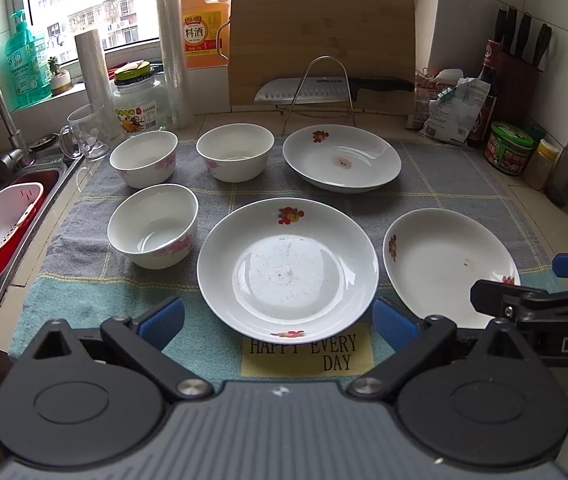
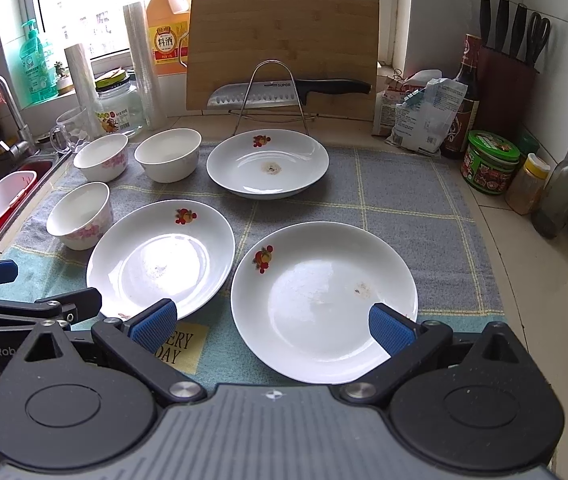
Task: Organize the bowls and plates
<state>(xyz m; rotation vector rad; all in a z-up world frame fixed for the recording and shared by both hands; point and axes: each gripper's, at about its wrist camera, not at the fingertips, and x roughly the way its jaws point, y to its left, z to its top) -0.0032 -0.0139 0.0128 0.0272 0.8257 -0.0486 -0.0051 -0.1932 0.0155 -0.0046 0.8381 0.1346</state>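
Three white plates lay on the checked cloth (image 1: 424, 168): the middle plate (image 1: 287, 268) near, the right plate (image 2: 324, 302) beside it, the far plate (image 1: 342, 158) behind. Three bowls (image 1: 152, 226) stood apart at the left. The left gripper (image 1: 279, 322) was spread wide before the middle plate, holding nothing; the right gripper (image 2: 271, 326) gaped wide over the right plate's near rim, also empty.

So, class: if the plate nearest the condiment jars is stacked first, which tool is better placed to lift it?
Probably the right tool: open, already straddling that plate. The left tool faces the middle plate.
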